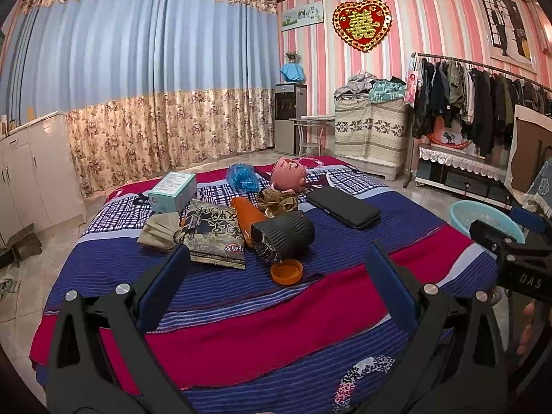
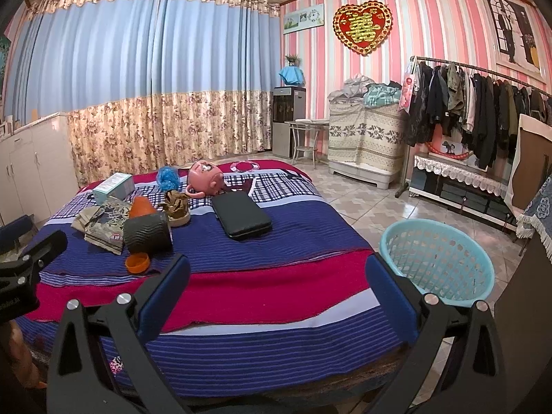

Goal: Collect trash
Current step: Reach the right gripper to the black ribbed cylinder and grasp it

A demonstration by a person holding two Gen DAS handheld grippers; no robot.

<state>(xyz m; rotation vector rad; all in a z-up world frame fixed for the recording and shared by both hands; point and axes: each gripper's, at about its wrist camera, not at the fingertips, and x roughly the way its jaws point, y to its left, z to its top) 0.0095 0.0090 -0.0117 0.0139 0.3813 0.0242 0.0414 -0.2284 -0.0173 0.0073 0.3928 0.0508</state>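
Fingers of both grippers are standing wide apart and gripping nothing, the left gripper (image 1: 276,262) and right gripper (image 2: 276,269) each hovering over the near red band of the striped blue-and-red bedspread (image 1: 241,338). Just beyond the left gripper's blue pads, a small round orange lid (image 1: 286,272) is lying beside a black ribbed cylindrical sleeve (image 1: 284,236) and a printed dark snack packet (image 1: 215,233). Farther back, a crumpled brown wrapper (image 1: 277,201), a pale teal carton (image 1: 172,191) and a crinkled blue plastic bag (image 1: 242,176) are resting. Right of the bed, on the tiled floor, a light-blue perforated plastic basket (image 2: 438,262) is sitting near the right gripper.
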